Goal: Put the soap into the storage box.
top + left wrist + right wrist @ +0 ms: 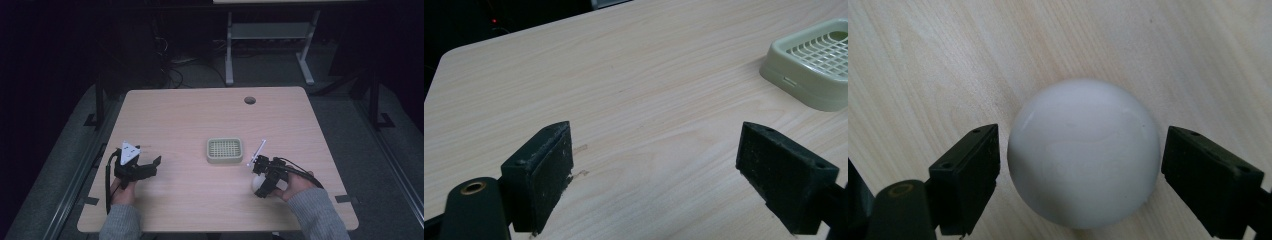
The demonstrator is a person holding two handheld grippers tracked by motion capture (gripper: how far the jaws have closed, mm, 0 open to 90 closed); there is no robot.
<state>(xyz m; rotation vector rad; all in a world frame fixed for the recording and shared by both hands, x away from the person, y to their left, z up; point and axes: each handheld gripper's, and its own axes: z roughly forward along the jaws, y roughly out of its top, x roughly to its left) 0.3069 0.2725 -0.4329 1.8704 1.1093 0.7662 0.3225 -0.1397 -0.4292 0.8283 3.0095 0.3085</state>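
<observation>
Jaws of right gripper (1080, 165) straddle white ball (1083, 157).

- In the high view the right tool (263, 186) covers most of the white ball (257, 183).
- The left gripper view's right edge cuts off the green slotted tray (804, 75).

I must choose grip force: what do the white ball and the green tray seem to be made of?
Ball: looks like glazed ceramic or hard plastic; smooth, glossy, with soft reflections. I cannot tell which.
Tray: likely moulded plastic; pale green, matte, with a thin grid insert.
Table: light wood-grain laminate, it seems.
</observation>
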